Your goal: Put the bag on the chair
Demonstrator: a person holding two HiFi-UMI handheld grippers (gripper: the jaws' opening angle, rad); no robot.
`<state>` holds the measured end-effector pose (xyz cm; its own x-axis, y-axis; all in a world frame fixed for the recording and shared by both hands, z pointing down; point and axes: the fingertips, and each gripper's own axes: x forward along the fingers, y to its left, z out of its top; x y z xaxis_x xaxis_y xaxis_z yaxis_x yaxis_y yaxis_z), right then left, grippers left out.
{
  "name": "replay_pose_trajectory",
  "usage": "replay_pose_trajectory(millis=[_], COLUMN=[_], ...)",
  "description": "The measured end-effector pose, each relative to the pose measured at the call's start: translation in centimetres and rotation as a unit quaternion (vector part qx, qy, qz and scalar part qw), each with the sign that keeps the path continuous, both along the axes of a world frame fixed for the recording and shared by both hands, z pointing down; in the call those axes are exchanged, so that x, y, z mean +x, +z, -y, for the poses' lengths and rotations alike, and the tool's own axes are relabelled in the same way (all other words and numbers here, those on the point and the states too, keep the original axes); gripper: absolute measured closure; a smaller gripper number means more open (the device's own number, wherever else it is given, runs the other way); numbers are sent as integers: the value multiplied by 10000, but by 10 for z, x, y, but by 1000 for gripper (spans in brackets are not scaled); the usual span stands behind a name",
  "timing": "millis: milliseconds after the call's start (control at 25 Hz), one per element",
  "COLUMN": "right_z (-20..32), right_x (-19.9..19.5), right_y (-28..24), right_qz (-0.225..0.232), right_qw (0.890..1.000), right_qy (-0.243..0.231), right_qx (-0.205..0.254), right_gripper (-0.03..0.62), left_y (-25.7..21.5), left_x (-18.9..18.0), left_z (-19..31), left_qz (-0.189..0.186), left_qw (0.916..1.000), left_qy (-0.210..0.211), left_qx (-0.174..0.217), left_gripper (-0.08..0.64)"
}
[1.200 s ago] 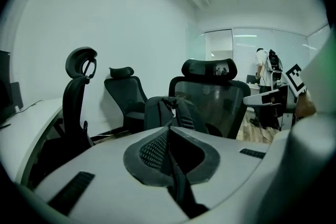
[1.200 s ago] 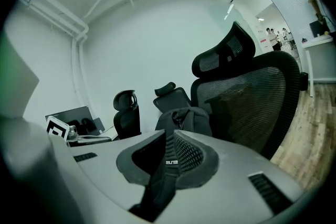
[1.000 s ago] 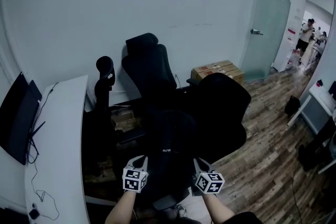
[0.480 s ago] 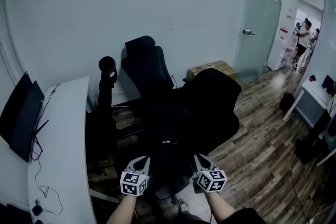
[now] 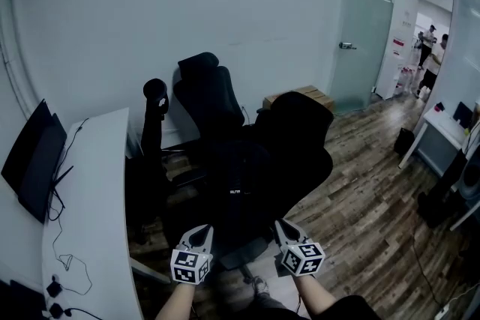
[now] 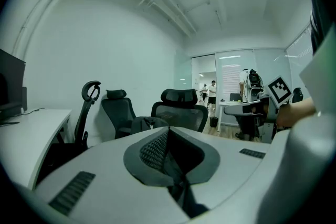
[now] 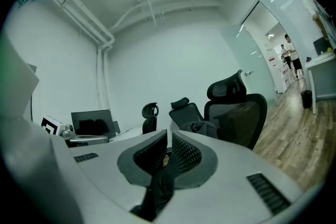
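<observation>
A black bag (image 5: 238,191) hangs between my two grippers, in front of a black office chair (image 5: 301,133) with a high mesh back. My left gripper (image 5: 197,234) is at the bag's lower left, and in the left gripper view (image 6: 167,136) its jaws are shut on a black strap (image 6: 182,189). To the bag's lower right is my right gripper (image 5: 283,228); in its own view (image 7: 169,139) it is shut on another black strap (image 7: 159,180). The dark bag hides the chair's seat in the head view.
A second black chair (image 5: 206,90) stands against the wall behind, with a headrest on a post (image 5: 154,97) to its left. A white desk (image 5: 94,191) with a monitor (image 5: 34,161) runs along the left. Cardboard boxes (image 5: 300,95) sit by the wall. People stand beyond the doorway (image 5: 424,49).
Both grippers have carried the bag forward and upward toward the chairs. The bag sits higher in the head view, and the chairs and desk have drawn nearer.
</observation>
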<state>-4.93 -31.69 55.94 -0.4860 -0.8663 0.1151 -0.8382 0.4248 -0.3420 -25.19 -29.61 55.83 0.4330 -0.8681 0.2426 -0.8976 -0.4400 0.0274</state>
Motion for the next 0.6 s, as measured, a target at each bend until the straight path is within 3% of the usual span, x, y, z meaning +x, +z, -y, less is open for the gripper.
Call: replay_pose_trajectory(millis=[600], right_z=[-103], right_x=[-14], right_y=[0], right_qz=[18], right_qw=[9992], right_qy=[-389], right_qx=[75], right_gripper=[535], left_y=[1], left_x=[-9], left_z=[-127], left_qz=[0], left_qw=[9990], left_qy=[-442], left_qx=[89], left_gripper=[540])
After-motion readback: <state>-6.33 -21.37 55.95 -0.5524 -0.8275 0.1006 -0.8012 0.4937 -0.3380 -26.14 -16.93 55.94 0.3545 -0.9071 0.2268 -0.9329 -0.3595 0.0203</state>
